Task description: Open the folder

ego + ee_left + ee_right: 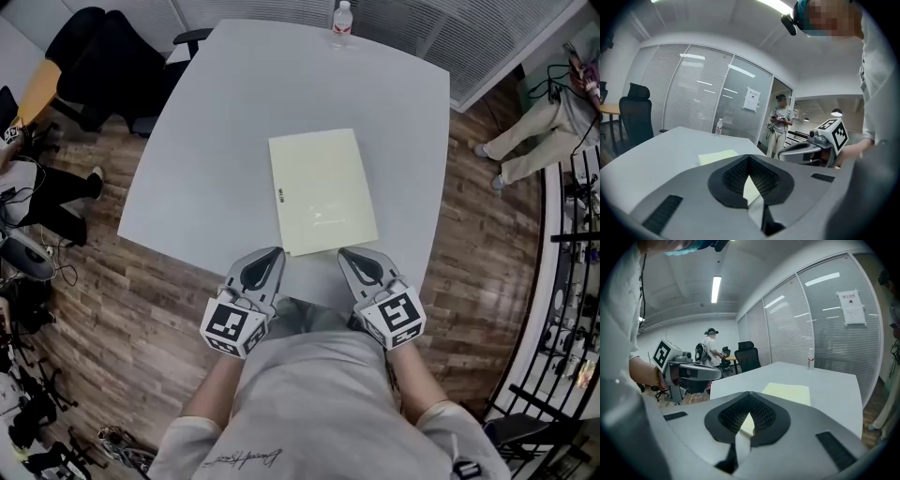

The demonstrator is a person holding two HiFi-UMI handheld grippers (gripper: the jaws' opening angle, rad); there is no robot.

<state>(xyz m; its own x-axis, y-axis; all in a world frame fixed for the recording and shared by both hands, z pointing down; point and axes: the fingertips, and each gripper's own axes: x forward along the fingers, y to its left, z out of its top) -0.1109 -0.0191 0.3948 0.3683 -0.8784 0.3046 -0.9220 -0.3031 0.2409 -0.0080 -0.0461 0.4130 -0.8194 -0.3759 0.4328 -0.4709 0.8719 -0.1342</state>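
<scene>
folder (322, 190): closed, flat on counter (216, 141), just ahead, long axis pointing away | left tool (276, 253): jaws together, empty, beside near-left corner | right tool (346, 253): jaws together, empty, at near edge, nearer

Grey left hand-held gripper (278, 252) and right hand-held gripper (343, 252) carry marker cubes (231, 324)

A pale yellow rectangular folder (322, 192) lies on the light grey table (216, 141); around the table, brown wood-plank floor (141, 300).
</scene>
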